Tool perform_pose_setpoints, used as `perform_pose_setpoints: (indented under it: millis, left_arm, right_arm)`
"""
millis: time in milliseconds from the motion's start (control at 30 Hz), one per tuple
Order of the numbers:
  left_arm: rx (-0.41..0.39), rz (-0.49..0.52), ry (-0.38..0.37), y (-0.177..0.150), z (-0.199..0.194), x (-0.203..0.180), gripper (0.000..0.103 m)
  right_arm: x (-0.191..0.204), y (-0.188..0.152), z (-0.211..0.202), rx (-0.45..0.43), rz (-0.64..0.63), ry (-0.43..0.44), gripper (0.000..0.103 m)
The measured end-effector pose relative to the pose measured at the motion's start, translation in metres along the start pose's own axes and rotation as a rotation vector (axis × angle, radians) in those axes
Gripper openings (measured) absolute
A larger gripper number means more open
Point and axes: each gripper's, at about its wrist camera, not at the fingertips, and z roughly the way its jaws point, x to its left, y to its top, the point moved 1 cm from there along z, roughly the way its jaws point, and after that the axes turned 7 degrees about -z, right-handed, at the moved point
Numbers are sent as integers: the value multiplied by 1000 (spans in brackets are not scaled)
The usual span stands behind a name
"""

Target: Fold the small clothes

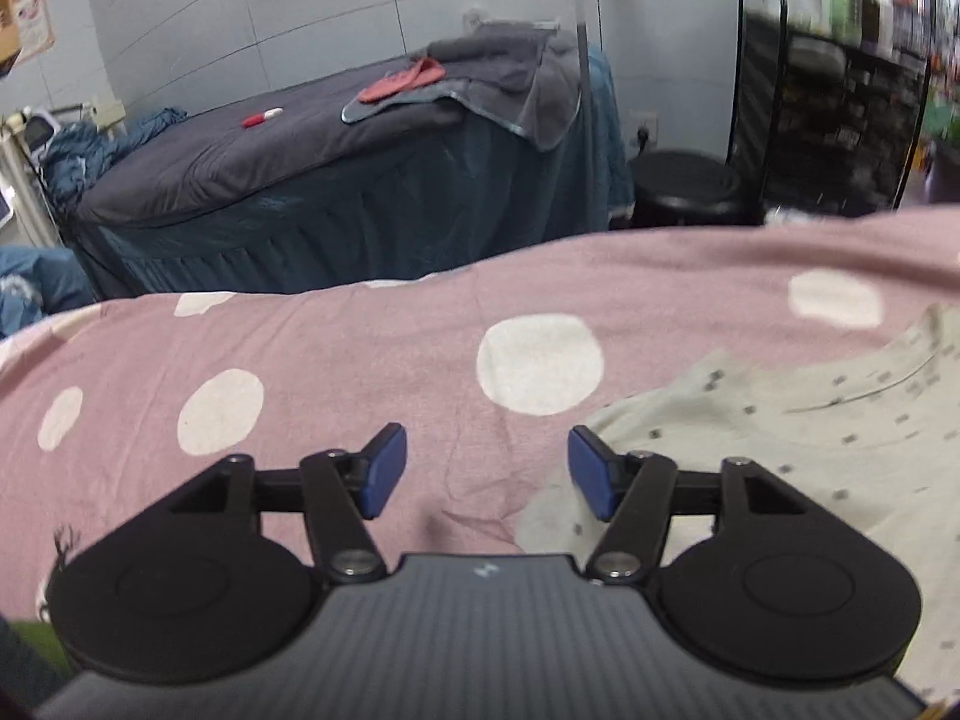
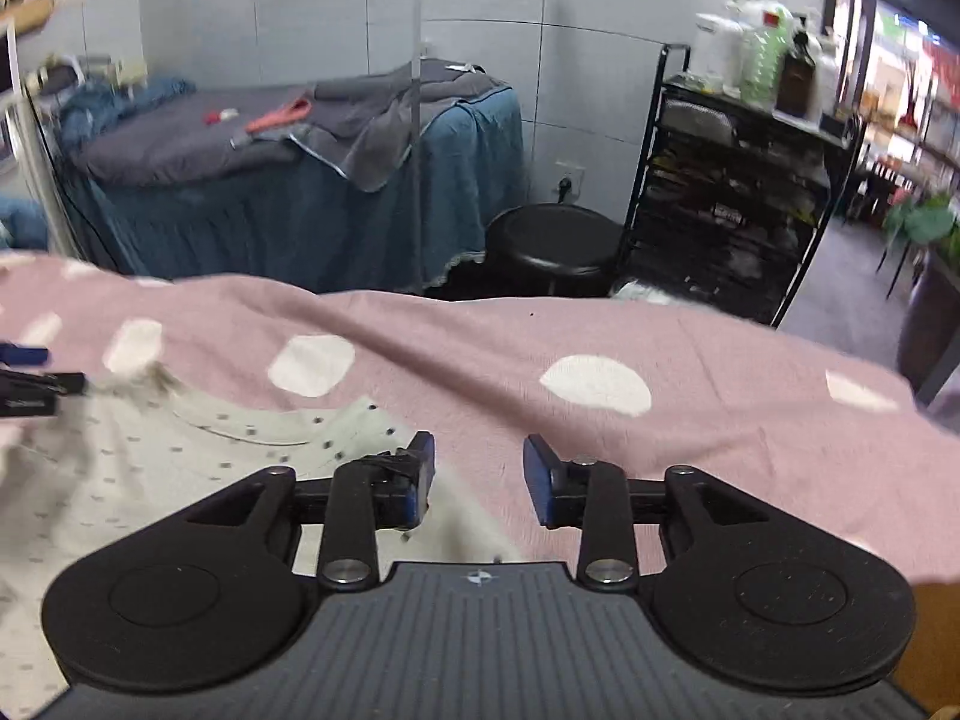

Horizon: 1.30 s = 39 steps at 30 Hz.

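A small pale garment with tiny dark marks lies on a pink sheet with white dots. In the left wrist view it spreads out at the right, and my left gripper stands open over the garment's left edge, nothing between its blue pads. In the right wrist view the garment lies at the left. My right gripper is open above its right edge, with only cloth below and nothing gripped. The left gripper's fingers show at the far left edge of that view.
Beyond the pink sheet stands a bed with grey and blue covers and red items on it. A black round stool and a black shelf rack with bottles stand at the back right.
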Motion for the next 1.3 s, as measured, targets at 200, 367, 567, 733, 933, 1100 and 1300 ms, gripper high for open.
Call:
perform_pose_setpoints:
  millis: [200,367,567,733,933,1100,1300]
  left_arm:
    - [-4,-53,-112,-46,-73,-2,90]
    - [55,-7,-112,-106,-116,-12,91]
    - [114,1,-96,-164,-154,-10,92]
    - [120,-24,-21,-197,-184,19,92]
    - [90,-141,21,-205,-223,75,92]
    - [112,-179,-6,-209,-244,93,91]
    - [82,-11,89,-223,-262,85,77]
  right_arm:
    - [25,-50,-57,41,-95,25,73]
    - [59,-97,-64,75,-332,-63,73]
    - [62,-117,-55,83,-374,-189,8]
    - [48,-117,-54,106,-312,-270,8]
    - [51,-121,-75,72,-244,-235,92]
    - [73,-125,-124,-31,-211,-212,94]
    - [100,-154,-166,-80,-1,58,103]
